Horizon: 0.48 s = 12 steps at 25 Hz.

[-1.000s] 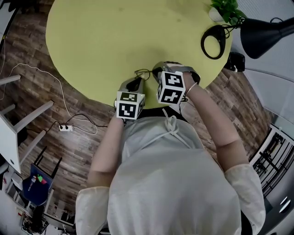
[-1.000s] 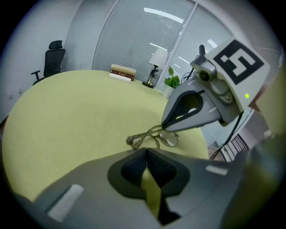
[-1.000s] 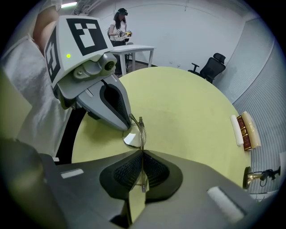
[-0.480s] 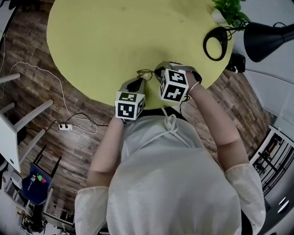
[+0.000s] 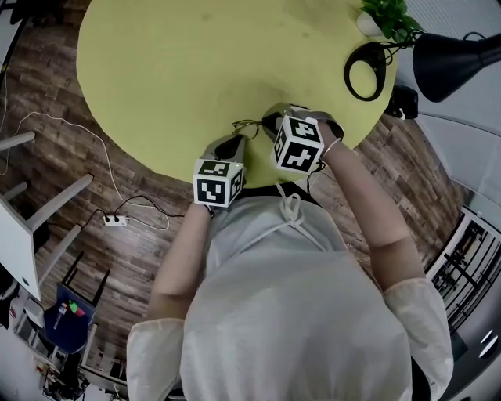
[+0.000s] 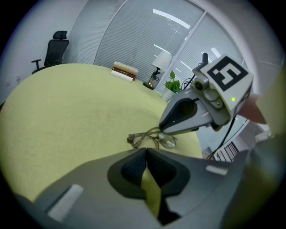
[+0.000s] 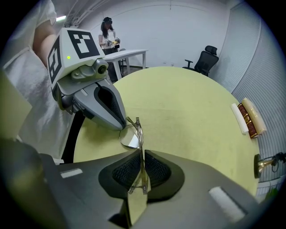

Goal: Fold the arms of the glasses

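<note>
Thin wire-rimmed glasses (image 5: 249,125) sit near the front edge of the round yellow-green table (image 5: 196,63). In the right gripper view an arm of the glasses (image 7: 142,172) runs back between the pads of my right gripper (image 7: 139,156). Those jaws have just been opening a little, and the pads still touch the arm. The lens (image 7: 129,137) stands just ahead of them. My left gripper (image 6: 146,154) is shut with nothing in it. Its tip (image 7: 119,125) rests right beside the lens rim. In the head view both grippers meet at the glasses, left (image 5: 235,145) and right (image 5: 270,123).
A black desk lamp (image 5: 450,59) with a ring base (image 5: 365,74) and a potted plant (image 5: 387,16) stand at the table's far right. Books (image 7: 250,117) lie at the far rim. A cable and power strip (image 5: 116,220) lie on the wooden floor. A person (image 7: 108,33) stands far behind.
Both hands stay where they were at the glasses. The right gripper's marker cube has rolled slightly.
</note>
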Each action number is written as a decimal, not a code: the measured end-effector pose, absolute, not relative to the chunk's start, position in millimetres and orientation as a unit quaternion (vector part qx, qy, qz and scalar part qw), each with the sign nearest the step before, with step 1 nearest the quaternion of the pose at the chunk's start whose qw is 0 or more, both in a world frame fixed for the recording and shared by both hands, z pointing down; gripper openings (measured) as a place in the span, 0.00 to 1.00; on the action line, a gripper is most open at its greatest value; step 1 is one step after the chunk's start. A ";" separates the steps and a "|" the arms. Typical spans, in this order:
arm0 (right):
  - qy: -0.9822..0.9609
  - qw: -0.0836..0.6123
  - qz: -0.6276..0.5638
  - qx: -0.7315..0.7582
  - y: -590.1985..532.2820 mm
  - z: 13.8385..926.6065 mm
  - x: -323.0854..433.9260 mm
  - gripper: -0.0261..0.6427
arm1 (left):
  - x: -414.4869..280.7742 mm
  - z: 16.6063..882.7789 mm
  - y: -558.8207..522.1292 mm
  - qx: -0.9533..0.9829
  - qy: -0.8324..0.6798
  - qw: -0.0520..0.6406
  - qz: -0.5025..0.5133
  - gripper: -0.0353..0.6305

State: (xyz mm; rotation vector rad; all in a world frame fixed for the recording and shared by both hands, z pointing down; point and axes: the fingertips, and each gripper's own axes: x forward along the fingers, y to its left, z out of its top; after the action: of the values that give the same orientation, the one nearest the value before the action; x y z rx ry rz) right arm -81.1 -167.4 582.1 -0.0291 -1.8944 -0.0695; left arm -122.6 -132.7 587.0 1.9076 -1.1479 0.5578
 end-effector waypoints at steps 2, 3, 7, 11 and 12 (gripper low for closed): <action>-0.814 0.581 -0.029 -0.006 -168.8 580.6 -80.3 0.11 | -122.9 587.4 -133.2 0.755 -0.456 0.415 0.220 0.06; -0.815 0.579 -0.028 -0.003 -169.8 579.9 -79.6 0.12 | -123.5 587.4 -133.8 0.754 -0.458 0.416 0.220 0.06; -0.824 0.566 -0.016 0.012 -171.4 574.3 -77.8 0.15 | -131.7 587.8 -134.6 0.746 -0.473 0.407 0.233 0.06; -0.843 0.537 -0.009 0.025 -166.7 564.7 -79.6 0.17 | -137.1 581.4 -134.0 0.742 -0.486 0.400 0.231 0.06; -0.847 0.531 -0.009 0.030 -166.3 561.7 -80.2 0.17 | -136.8 578.2 -134.1 0.744 -0.488 0.395 0.231 0.06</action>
State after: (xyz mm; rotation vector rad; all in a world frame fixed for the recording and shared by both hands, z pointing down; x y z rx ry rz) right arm -80.2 -166.3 561.7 0.0727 -2.0207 -0.0216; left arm -136.8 -134.1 578.2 1.8859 -1.2371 0.5868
